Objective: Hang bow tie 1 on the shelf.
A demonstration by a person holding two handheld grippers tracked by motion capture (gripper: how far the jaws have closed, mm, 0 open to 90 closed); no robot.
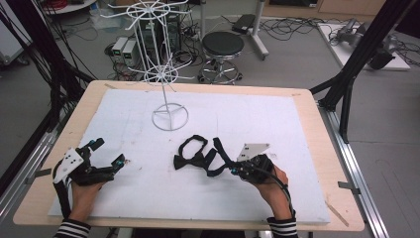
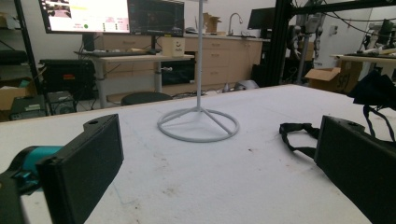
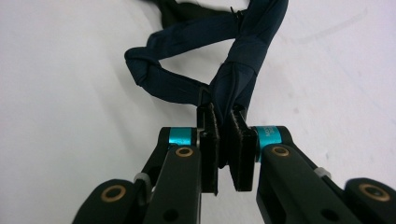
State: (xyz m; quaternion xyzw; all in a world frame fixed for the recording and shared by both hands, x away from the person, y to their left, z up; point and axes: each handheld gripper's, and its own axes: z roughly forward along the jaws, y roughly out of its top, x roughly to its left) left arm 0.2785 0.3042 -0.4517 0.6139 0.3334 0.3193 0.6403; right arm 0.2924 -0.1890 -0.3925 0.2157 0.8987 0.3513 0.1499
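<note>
A dark bow tie (image 1: 190, 160) lies on the white foam board (image 1: 148, 193), its neck band looping behind it (image 1: 194, 140). My right gripper (image 1: 233, 168) is at the tie's right end, shut on a folded part of the navy band (image 3: 233, 79); the jaws (image 3: 223, 116) pinch the fabric between the pads. My left gripper (image 1: 108, 152) rests near the board's left side, open, with nothing between its fingers (image 2: 88, 158). In the left gripper view the black strap (image 2: 299, 135) lies ahead on the right.
A white wire display rack (image 1: 170, 119) stands on a ring base at the board's back middle (image 2: 198, 123), with hooks up its pole. The board lies on a wooden table (image 1: 317, 129). A stool (image 1: 223, 47) and cables sit on the floor beyond.
</note>
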